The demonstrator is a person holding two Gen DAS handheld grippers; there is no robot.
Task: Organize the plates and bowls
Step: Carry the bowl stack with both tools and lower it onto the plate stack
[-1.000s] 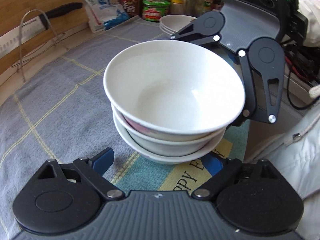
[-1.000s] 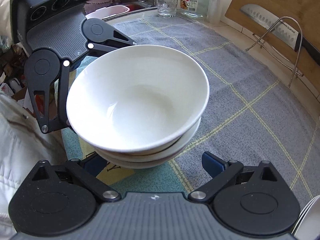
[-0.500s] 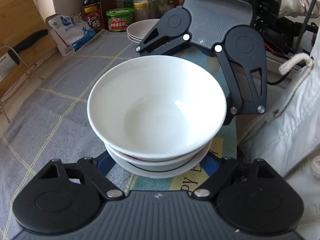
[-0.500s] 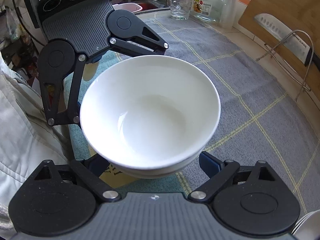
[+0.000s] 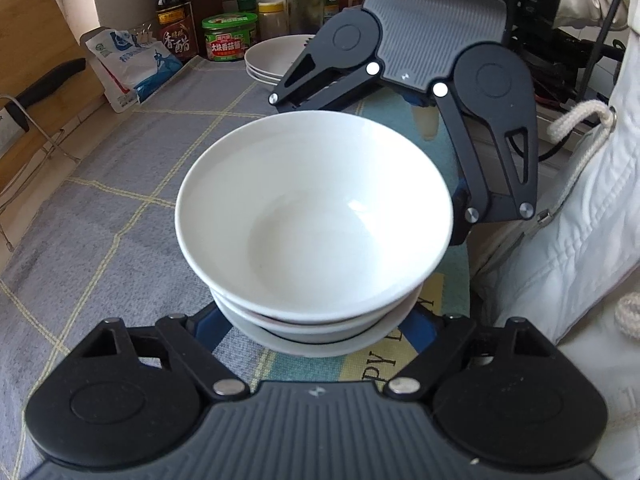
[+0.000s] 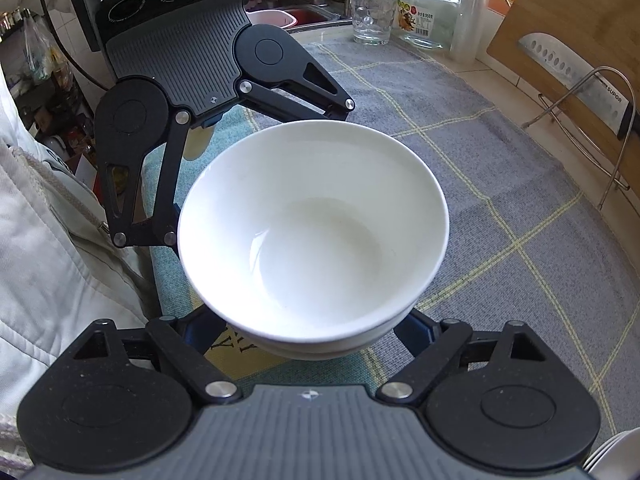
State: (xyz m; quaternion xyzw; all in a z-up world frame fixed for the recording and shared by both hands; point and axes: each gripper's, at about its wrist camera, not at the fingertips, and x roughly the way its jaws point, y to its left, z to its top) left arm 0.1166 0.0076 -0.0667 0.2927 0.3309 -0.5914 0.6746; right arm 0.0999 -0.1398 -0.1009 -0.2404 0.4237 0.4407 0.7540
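Three white bowls stand nested in a stack point(image 5: 316, 216) point(image 6: 312, 224) on a grey checked cloth point(image 5: 100, 240). My two grippers face each other across it. The left gripper point(image 5: 316, 344) reaches under the rims from the near side, its blue fingers point(image 5: 204, 324) against the lowest bowl's sides. The right gripper point(image 6: 308, 344) straddles the stack from the opposite side. Its jaws are closing with the stack between them, and its blue fingers point(image 6: 416, 328) stand close beside the lowest bowl. Both sets of fingertips are hidden under the bowls.
A stack of white plates point(image 5: 276, 58) sits behind, by sauce bottles and jars point(image 5: 228, 36) and a bag point(image 5: 128, 64). A knife on a wire rack point(image 6: 576, 76) leans on a cutting board. A glass point(image 6: 370, 14) and jar point(image 6: 430, 12) stand far off. A person's white jacket point(image 5: 560, 240) borders the table.
Both grippers' fingers have drawn in around the bowl stack. The left gripper has rolled, so its view has swung. The bowls have stayed where they were.
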